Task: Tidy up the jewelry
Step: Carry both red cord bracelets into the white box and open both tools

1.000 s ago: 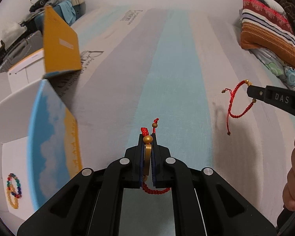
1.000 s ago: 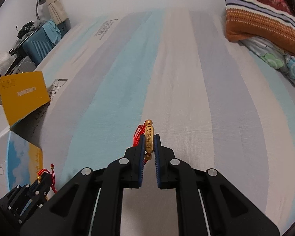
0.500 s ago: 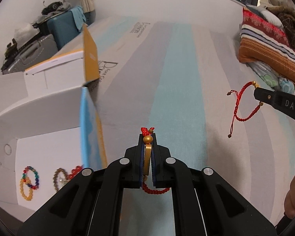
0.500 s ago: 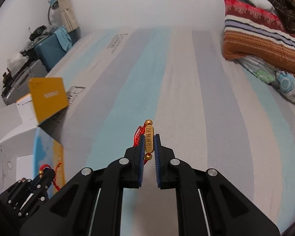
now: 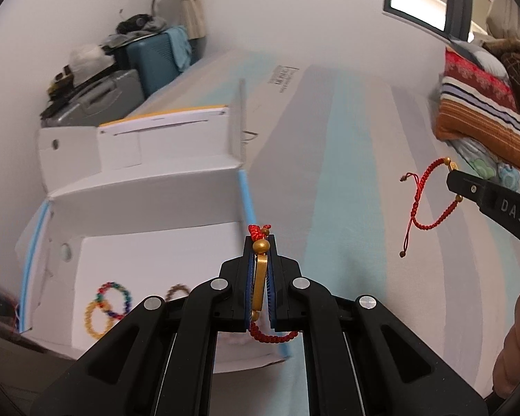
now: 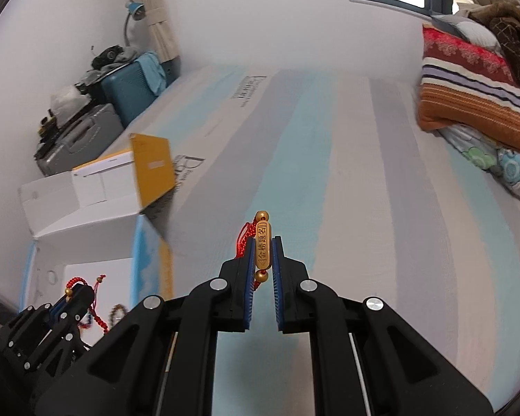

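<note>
Striped bedsheet (image 6: pixel 329 159) in pale blue, grey and cream. Open white box (image 5: pixel 149 208) at its left edge, beaded bracelets (image 5: pixel 107 303) inside. Above the sheet, left gripper (image 5: pixel 261 260) clamped on one red cord bracelet (image 5: pixel 260 277), right gripper (image 6: pixel 263 260) pinching another red bracelet (image 6: pixel 262 242). Suitcases (image 6: pixel 131 97) beyond the box, folded blankets (image 6: pixel 475 97) far right.

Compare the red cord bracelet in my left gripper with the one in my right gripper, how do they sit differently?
The left gripper clamps its red cord bracelet with the gold bar edge-on, while the right gripper shows its red cord bracelet bar face-on, characters readable. The left bracelet hangs before the open white cardboard box; the right one hangs before the striped mattress. Both are red braided cords with gold beads, clamped by the bar.
</note>
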A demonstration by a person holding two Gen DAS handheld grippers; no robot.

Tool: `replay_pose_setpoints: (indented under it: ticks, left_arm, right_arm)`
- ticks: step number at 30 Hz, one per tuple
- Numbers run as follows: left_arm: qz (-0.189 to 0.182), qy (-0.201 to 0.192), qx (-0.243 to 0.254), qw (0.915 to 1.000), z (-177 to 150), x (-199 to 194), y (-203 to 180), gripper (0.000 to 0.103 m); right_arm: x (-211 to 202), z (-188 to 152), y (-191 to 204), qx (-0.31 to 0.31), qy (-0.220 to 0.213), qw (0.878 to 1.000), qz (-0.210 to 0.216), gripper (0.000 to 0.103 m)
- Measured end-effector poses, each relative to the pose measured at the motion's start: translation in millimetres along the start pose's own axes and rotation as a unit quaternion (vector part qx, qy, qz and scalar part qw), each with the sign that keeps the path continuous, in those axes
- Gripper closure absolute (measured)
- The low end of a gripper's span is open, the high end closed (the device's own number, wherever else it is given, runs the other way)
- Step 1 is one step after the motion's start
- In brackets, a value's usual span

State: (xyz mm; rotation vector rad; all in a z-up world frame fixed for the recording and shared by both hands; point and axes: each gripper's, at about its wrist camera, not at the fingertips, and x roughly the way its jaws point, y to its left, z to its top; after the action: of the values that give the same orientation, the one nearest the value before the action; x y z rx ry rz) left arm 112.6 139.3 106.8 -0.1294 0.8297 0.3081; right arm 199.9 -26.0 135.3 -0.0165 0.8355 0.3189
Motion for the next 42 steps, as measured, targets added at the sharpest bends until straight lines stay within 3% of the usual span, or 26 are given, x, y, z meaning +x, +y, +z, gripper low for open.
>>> replay_pose_setpoints:
  ticks: [12,21,29,42]
  left_arm:
    - [0.049,-0.005,-0.046,0.9978,-12,-25,101,0.097]
    - [0.080,0.009,-0.081,0.9934,-28,-20,165,0.097]
    - [0.094,0.034,-0.092,0.9907,-41,7,194,0.096]
    - [0.094,0.074,-0.092,0.9884,-53,55,214,0.096]
  right_arm:
    - [-17,-12,111,-0.047,-0.016,0.996,0.070,0.094]
    - [-4,-26,177,-0.085,-0.011,0.991,0.106,0.094]
    - [33,-47,211,-0.107,0.029,0.988,0.110,0.094]
    - [97,-88,240,-0.139,0.128,0.979,0.072,0.094]
